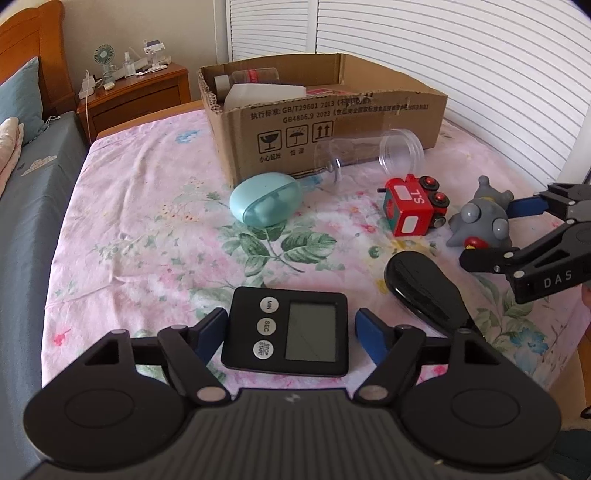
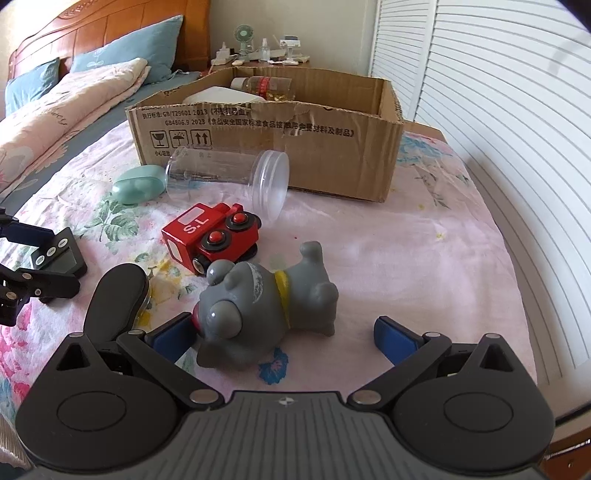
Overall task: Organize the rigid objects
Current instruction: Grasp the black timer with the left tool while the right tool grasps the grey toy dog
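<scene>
A bed with a pink floral sheet [image 1: 147, 229] carries a cardboard box [image 1: 332, 122], clear jar [image 1: 369, 155], teal case [image 1: 266, 203], red toy train [image 1: 410, 206], grey toy dog [image 2: 266, 306], black timer [image 1: 288, 332] and black oval object [image 1: 424, 288].

I'm working in a home bedroom: a bed [image 2: 388, 258] under a pink floral sheet, a carved wooden headboard [image 2: 96, 29] with blue pillows [image 2: 129, 44], a wooden nightstand [image 1: 136, 94] carrying a small fan [image 1: 104, 57] and bottles, and white louvred closet doors [image 1: 461, 44] alongside.
</scene>
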`<state>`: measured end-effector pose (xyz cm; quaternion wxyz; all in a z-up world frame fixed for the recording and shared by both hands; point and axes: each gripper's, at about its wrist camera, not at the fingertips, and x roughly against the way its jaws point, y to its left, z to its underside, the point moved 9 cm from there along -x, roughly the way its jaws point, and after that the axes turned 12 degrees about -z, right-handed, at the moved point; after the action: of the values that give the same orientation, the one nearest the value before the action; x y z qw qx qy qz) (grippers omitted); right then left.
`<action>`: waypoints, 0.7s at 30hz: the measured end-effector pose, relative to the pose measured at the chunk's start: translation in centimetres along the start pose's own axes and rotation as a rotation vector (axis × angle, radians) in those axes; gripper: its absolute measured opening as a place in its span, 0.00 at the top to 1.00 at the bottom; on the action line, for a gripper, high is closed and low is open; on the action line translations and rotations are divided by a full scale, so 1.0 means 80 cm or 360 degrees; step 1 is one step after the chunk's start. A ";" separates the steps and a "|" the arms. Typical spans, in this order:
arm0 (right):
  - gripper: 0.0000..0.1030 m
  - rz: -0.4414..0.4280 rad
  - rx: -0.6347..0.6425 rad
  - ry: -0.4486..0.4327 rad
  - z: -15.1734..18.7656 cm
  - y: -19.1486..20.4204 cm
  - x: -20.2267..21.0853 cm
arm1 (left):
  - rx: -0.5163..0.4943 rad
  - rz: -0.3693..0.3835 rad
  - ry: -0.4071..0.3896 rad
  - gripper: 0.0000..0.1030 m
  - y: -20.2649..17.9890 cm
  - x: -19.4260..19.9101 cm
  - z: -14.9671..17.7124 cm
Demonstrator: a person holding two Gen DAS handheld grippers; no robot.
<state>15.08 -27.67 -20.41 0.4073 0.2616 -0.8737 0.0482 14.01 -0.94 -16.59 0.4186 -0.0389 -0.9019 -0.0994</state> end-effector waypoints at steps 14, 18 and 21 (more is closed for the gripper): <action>0.00 -0.0144 0.0163 0.0111 -0.012 0.014 -0.012 | 0.0006 -0.0007 -0.0004 0.27 0.000 -0.001 0.000; 0.05 -0.0173 0.0186 0.0138 -0.012 0.017 -0.011 | 0.0010 -0.0010 0.0007 0.30 -0.001 -0.001 -0.002; 0.19 -0.0187 0.0206 0.0150 -0.015 0.019 -0.006 | -0.0001 0.0002 0.0024 0.32 0.000 -0.001 -0.004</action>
<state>15.38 -25.80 -19.75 0.4324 0.3355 -0.8318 0.0929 14.30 -1.00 -16.49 0.4253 -0.0387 -0.8987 -0.0997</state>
